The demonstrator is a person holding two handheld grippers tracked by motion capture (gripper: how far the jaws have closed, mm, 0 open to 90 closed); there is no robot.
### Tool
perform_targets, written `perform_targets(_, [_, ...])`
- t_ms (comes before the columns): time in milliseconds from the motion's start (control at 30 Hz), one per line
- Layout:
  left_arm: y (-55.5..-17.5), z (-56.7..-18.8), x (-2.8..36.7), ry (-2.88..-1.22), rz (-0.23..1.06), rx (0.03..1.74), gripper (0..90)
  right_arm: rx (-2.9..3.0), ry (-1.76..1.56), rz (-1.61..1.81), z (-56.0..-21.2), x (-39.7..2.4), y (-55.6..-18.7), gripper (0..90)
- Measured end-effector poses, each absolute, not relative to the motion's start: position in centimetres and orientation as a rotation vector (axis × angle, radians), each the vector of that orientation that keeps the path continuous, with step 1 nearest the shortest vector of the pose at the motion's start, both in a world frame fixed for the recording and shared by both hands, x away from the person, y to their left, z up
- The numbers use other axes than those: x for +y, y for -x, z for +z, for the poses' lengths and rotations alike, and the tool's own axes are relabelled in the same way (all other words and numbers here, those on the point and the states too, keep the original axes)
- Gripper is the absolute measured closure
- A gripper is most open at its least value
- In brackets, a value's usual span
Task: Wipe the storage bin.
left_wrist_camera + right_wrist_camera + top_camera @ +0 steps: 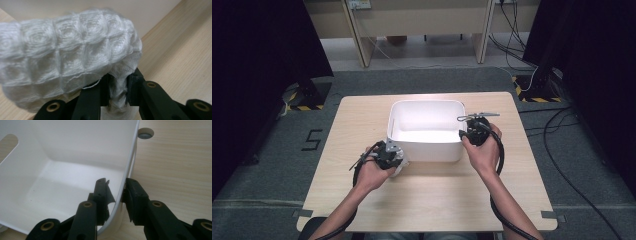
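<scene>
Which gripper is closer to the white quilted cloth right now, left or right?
Left. The left gripper is shut on the white quilted cloth, at the white bin's near left corner. The right gripper straddles the bin's right wall, apart from the cloth.

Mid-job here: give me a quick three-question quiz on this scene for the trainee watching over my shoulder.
1. True or false: the left gripper is shut on the white cloth.
2. Which part of the white plastic bin sits between the jaws of the right gripper? A) a handle slot B) its side wall at the rim C) its floor
3. In the high view, on which surface does the bin stand?

Key
1. True: a bunched fold of the cloth is pinched between the jaws.
2. B: one jaw is inside the bin, the other outside, with the thin wall between them.
3. On the light wooden table.
</scene>
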State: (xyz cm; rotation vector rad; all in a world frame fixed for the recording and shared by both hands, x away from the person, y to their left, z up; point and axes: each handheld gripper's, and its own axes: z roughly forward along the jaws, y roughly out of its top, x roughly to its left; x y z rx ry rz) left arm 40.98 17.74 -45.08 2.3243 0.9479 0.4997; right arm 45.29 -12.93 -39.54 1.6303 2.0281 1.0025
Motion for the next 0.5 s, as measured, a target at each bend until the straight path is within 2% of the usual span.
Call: perform_targets(500, [-41.2,-45.6,16.7,-2.336,0.467,0.937,76.3,2.029,-1.633,1.006,-39.6,-12.9,-45.3,71.5])
